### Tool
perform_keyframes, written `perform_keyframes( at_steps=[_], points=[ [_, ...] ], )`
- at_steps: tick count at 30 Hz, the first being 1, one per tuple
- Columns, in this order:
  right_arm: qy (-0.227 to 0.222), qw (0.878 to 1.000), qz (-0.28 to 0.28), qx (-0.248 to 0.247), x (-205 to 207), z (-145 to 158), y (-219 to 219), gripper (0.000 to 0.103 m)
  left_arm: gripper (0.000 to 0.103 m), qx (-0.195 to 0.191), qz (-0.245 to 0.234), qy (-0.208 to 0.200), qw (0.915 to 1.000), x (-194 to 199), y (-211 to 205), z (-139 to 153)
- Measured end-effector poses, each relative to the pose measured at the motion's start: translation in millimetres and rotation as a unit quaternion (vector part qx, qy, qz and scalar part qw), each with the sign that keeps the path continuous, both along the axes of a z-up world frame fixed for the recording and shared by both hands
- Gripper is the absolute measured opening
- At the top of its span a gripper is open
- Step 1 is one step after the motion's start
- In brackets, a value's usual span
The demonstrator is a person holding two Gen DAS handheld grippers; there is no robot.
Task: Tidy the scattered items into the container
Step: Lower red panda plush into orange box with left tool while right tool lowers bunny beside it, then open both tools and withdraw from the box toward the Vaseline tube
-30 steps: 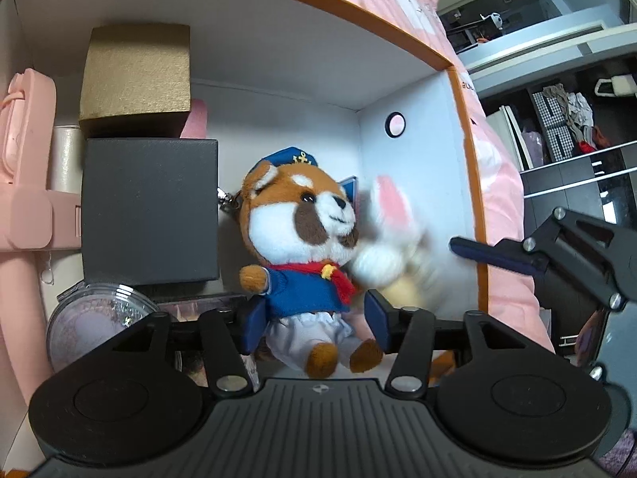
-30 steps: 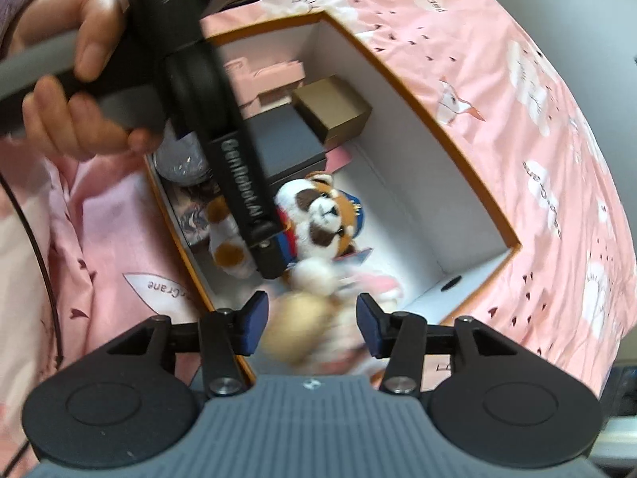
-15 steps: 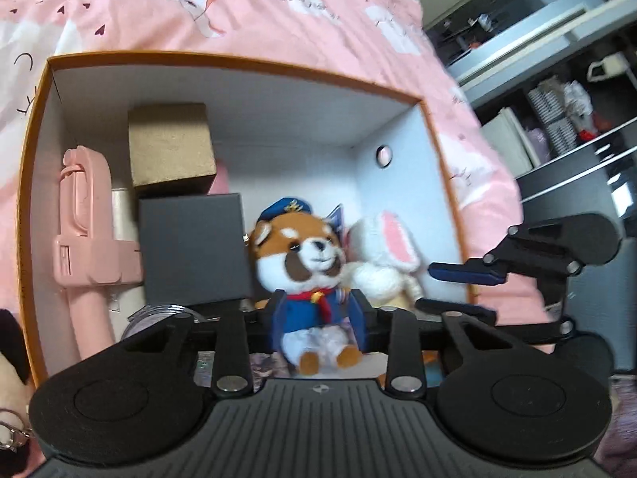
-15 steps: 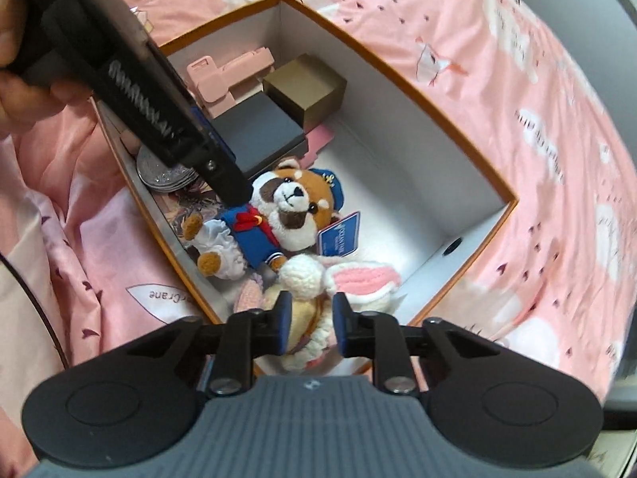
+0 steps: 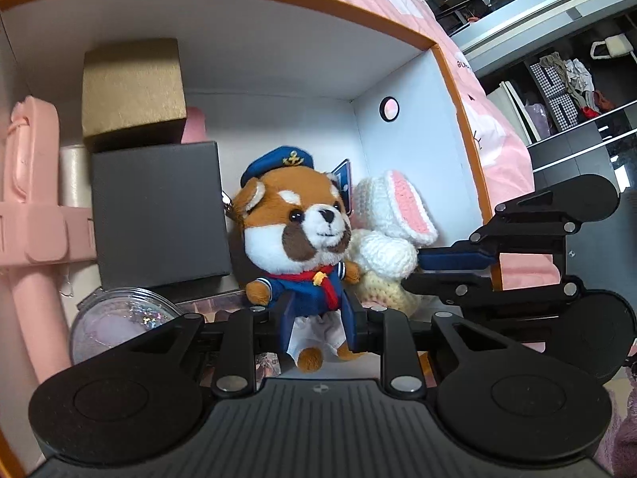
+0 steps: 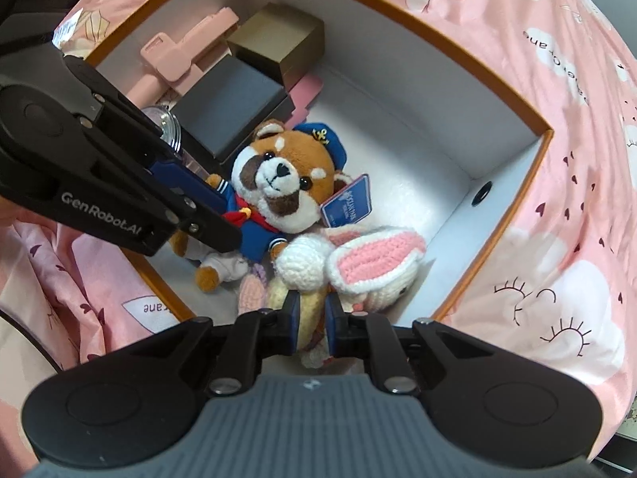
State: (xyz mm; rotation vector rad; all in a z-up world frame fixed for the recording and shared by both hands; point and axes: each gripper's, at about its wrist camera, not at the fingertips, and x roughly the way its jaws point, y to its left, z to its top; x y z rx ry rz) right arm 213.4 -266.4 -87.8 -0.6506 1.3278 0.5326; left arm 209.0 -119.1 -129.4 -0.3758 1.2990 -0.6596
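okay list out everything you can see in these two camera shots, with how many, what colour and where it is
box: 1, white inside with orange rim, on the bedsheet
bedsheet: 1, pink with white prints, around the box
plush red panda: 1, brown and white in blue sailor suit, middle of box
crochet bunny: 1, cream with pink ears, beside the panda, near corner
gold box: 1, far left of box
dark grey box: 1, in front of the gold box
pink gadget: 1, along left wall
clear round case: 1, near left
left gripper: 1, black, closing on the panda
right gripper: 1, black, closing on the bunny
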Motion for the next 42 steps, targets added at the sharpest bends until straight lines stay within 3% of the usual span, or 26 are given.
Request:
perform_keyframes(
  at_steps=[5, 10, 11, 12, 16, 23, 26, 30, 34, 38, 42],
  points=[
    [0.003, 1.000, 0.005, -0.015, -3.2, -13.4, 4.3, 0.015, 0.028, 0.011, -0.006, -0.012, 0.9998, -5.7, -5.4, 1.7],
    [-0.014, 1.000, -0.007, -0.006, -8.3, -6.9, 4.3, 0.016, 0.029, 0.038, -0.009, -0.036, 0.9986, -13.2, -7.5, 13.9],
    [-0.022, 1.000, -0.009, -0.004, -10.3, -4.1, 4.8, 0.021, 0.029, 0.047, -0.011, -0.047, 0.9977, -16.7, -8.3, 18.2],
    [-0.029, 1.000, -0.011, -0.001, -12.8, -0.9, 5.4, 0.034, 0.029, 0.054, -0.014, -0.058, 0.9967, -20.8, -8.4, 22.6],
    [-0.061, 0.998, -0.016, 0.010, -27.5, 11.6, 9.9, 0.042, 0.031, 0.064, -0.016, -0.099, 0.9929, -37.4, -7.0, 42.2],
    [-0.118, 0.992, -0.041, 0.031, -52.4, 30.8, 6.0, 0.048, 0.033, 0.117, -0.002, -0.199, 0.9730, -72.3, 1.2, 85.2],
    [-0.137, 0.987, -0.069, 0.044, -59.7, 41.6, 2.4, 0.060, 0.033, 0.112, -0.001, -0.222, 0.9685, -82.2, 5.6, 100.3],
    [-0.159, 0.978, -0.111, 0.073, -67.7, 54.4, -0.4, 0.062, 0.033, 0.107, -0.001, -0.249, 0.9625, -97.1, 8.7, 114.5],
    [-0.205, 0.965, -0.134, 0.098, -81.4, 70.8, 3.2, 0.068, 0.050, 0.103, 0.000, -0.267, 0.9582, -108.5, 12.8, 124.9],
    [-0.237, 0.952, -0.149, 0.120, -94.9, 82.3, 11.7, 0.076, 0.050, 0.093, 0.012, -0.285, 0.9540, -120.4, 23.0, 134.9],
    [-0.273, 0.943, -0.142, 0.123, -111.7, 87.6, 27.6, 0.076, 0.049, 0.098, 0.029, -0.304, 0.9471, -130.2, 33.8, 141.9]
  ],
)
